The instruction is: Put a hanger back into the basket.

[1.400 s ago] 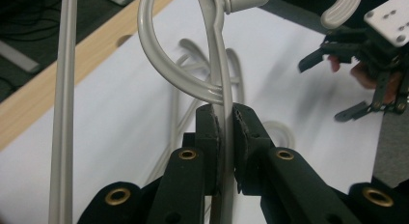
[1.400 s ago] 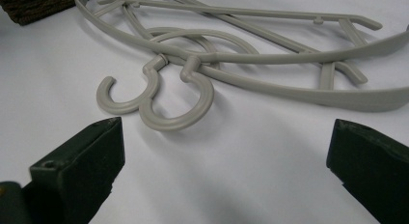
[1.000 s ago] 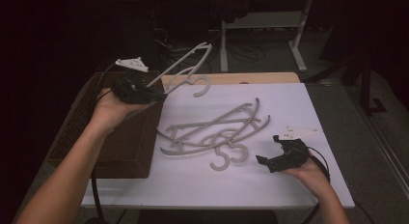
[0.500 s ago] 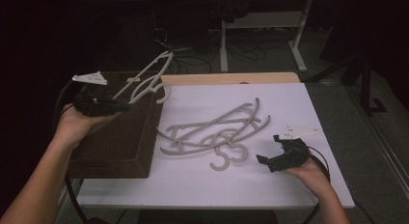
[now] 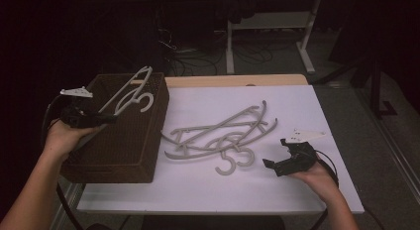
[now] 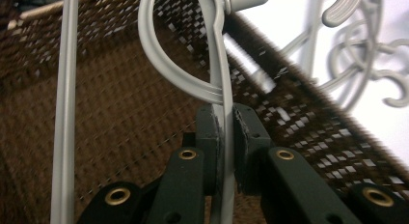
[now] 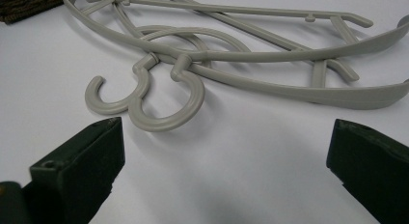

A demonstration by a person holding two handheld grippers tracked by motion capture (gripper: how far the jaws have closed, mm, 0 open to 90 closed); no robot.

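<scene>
the right gripper [image 5: 283, 160] rests low on the white counter [image 5: 307, 111], jaws wide open and empty, aimed at the hooks of the hanger pile [image 5: 223, 136] as if lined up for the next pick. the left gripper [image 5: 101, 119] has its jaws clamped on a thin bar of a grey hanger [image 5: 130, 91], holding it tilted over the brown wicker basket [image 5: 124, 150], apparently to drop it inside.

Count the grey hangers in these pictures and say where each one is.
3. One hanger is clamped in the left claw above the woven basket. Two hangers lie overlapped on the white table, hooks side by side. More may be hidden inside the basket.
</scene>
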